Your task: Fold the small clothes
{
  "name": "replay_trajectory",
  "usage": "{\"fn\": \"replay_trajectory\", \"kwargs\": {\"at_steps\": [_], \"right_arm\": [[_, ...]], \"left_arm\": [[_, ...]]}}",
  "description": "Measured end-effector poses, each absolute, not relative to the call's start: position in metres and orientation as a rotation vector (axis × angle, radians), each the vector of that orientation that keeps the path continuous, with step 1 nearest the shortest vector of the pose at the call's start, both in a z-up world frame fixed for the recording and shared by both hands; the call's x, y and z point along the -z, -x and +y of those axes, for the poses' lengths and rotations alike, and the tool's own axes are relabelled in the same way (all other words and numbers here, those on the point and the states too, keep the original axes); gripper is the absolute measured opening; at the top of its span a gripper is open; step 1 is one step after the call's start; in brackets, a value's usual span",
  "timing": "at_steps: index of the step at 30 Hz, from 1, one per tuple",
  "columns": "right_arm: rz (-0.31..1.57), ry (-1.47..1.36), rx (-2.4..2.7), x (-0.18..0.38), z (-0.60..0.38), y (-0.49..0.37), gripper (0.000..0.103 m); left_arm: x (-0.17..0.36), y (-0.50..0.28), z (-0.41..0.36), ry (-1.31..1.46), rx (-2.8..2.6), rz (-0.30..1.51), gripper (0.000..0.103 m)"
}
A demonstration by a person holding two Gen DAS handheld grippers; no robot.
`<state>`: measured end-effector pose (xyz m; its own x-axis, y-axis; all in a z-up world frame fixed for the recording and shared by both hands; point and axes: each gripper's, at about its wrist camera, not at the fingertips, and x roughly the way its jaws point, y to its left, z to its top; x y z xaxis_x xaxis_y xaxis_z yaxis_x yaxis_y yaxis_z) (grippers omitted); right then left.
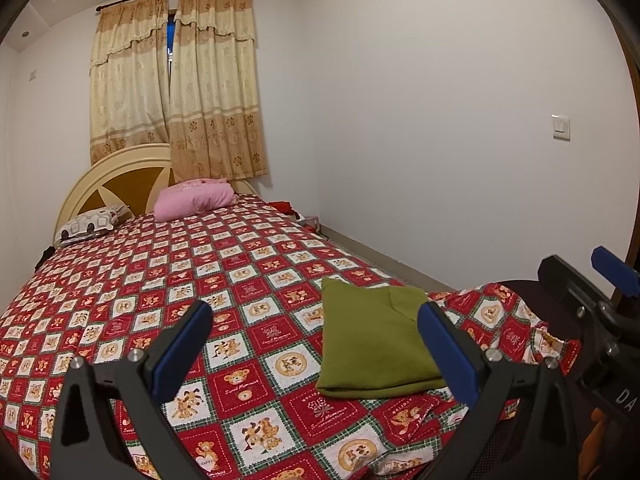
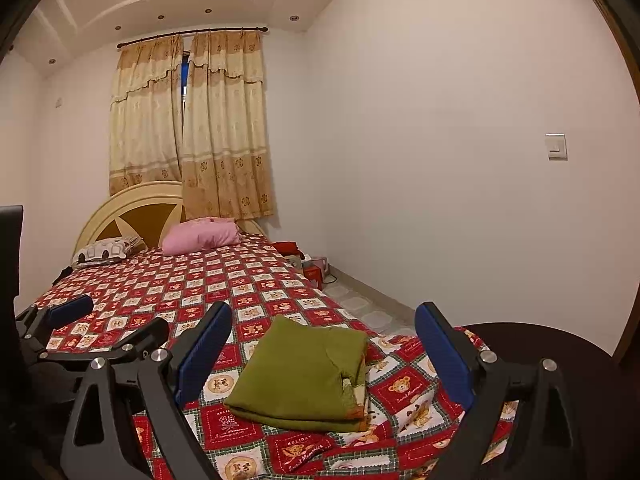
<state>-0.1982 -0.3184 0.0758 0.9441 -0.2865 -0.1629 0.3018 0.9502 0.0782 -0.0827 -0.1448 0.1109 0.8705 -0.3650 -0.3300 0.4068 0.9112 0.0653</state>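
One folded green garment (image 2: 300, 376) lies near the bed's (image 1: 120, 280) foot corner; our two claws, left claw (image 1: 316, 332) and right claw (image 2: 324, 340), gape empty.

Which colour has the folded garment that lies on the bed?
Olive green, plain, no pattern. The folded garment shows best in the right wrist view.

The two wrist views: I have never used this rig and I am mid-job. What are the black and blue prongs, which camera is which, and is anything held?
Each picture comes from a camera on a hand-held gripper, looking along its two black fingers with blue pads. The left gripper and the right gripper both stand open and hold nothing. Each also shows at the edge of the other's view. Ahead lies a folded olive-green garment on a bed with a red checked teddy-bear bedspread. A pink pillow lies by the headboard.
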Motion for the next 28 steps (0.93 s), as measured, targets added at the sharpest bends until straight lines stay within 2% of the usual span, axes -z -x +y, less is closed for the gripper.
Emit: {"fn": "replay_trajectory", "kwargs": {"at_steps": [17,28], "right_arm": [[0.15,-0.104,0.301,-0.076,-0.317,0.199,0.093],[0.161,-0.117,0.304,-0.073,-0.325,0.196,0.093]], "left_arm": [[-0.11,0.083,-0.145,-0.136,0.406,0.321,0.103],[-0.098,0.065,-0.14,-0.106,0.428,0.404,0.103]]}}
